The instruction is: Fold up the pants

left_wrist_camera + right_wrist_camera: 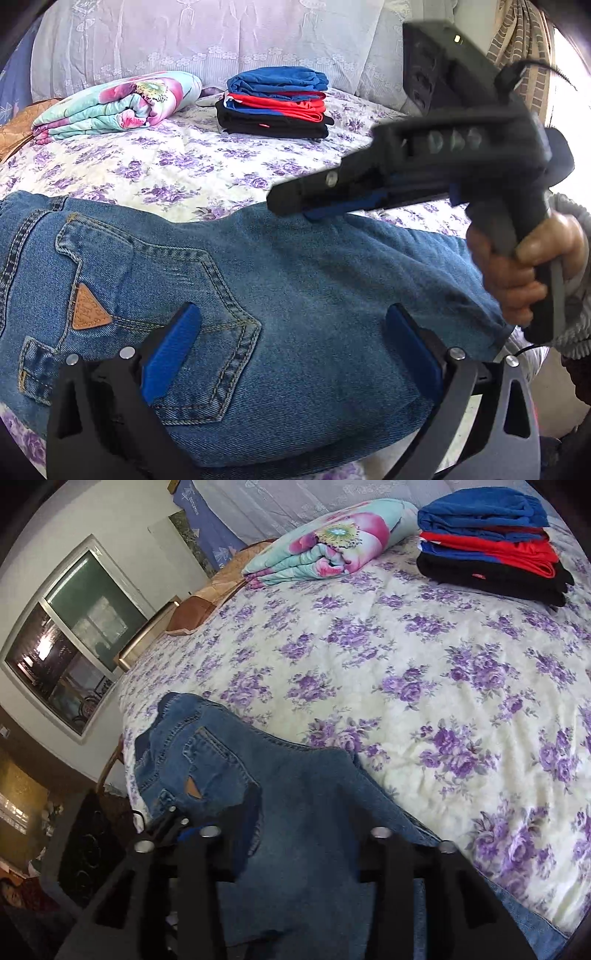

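Note:
Blue jeans [295,295] lie folded on the bed near its front edge, back pocket with a tan leather patch [88,314] facing up. My left gripper [295,343] hovers just over the jeans, its blue pads [171,354] spread wide, holding nothing. My right gripper [295,206] comes in from the right in the left wrist view, its tip at the jeans' far edge; its jaws look nearly together, but whether they pinch denim is unclear. In the right wrist view the jeans [229,775] lie over and between the black fingers [384,878], hiding the tips.
A stack of folded blue, red and black clothes [275,103] [491,546] sits at the back of the floral bedsheet [406,657]. A folded floral quilt [118,103] [325,542] lies beside it. A window [70,635] is on the left wall.

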{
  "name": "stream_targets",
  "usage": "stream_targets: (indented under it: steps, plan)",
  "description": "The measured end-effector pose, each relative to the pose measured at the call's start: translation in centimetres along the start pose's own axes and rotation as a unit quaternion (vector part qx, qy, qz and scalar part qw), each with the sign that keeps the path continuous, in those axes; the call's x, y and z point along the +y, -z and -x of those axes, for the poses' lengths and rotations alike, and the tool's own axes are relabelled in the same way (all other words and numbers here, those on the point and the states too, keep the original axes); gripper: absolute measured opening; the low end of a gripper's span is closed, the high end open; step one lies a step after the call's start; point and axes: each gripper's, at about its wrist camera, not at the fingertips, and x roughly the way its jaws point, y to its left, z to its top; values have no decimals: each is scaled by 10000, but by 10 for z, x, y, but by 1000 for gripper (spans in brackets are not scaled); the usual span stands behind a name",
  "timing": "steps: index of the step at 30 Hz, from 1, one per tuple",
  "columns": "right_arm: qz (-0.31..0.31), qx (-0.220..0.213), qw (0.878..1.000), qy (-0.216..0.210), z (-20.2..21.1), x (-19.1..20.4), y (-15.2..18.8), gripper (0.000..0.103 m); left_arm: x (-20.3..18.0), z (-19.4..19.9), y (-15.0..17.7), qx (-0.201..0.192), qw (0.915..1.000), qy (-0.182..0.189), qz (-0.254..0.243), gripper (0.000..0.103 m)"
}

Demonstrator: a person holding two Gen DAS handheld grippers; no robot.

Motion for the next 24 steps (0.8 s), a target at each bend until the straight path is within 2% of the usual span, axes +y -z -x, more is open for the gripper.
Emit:
stream_targets:
  steps: [2,4,6,7,9,13,17,21,24]
  plan:
    - [-170,108,9998,22,-14,-13,2,44,0,0,0,-2,10000,-14,7,98]
    - [-320,-8,9995,19,-9,-17,-1,38,0,1,0,0,10000,-19,2,98]
    - [-511,-363,9980,-24,11,-15,0,39,-1,2,1,1,10000,-26,-24,98]
    - [-538,-573,9969,-62,26,-12,3,42,-1,3,2,5,10000,-39,-39,98]
    - [-629,-984,9931,-142,63,-9,15,63,-2,4,2,23,9999,-91,-51,98]
    - [-846,-1837,9792,151,143,-18,63,72,-2,16,-1,-19,9996,-234,149,98]
    - [-1526,-2394,9570,589,210,-48,137,75,12,46,-9,-374,9979,-62,520,98]
    - [-2489,-2754,9235,964,257,-83,223,76,35,77,-18,-765,9925,-543,783,98]
    - [-3256,-2891,8954,929,279,-111,276,77,55,89,-21,-875,9878,-573,1154,98]
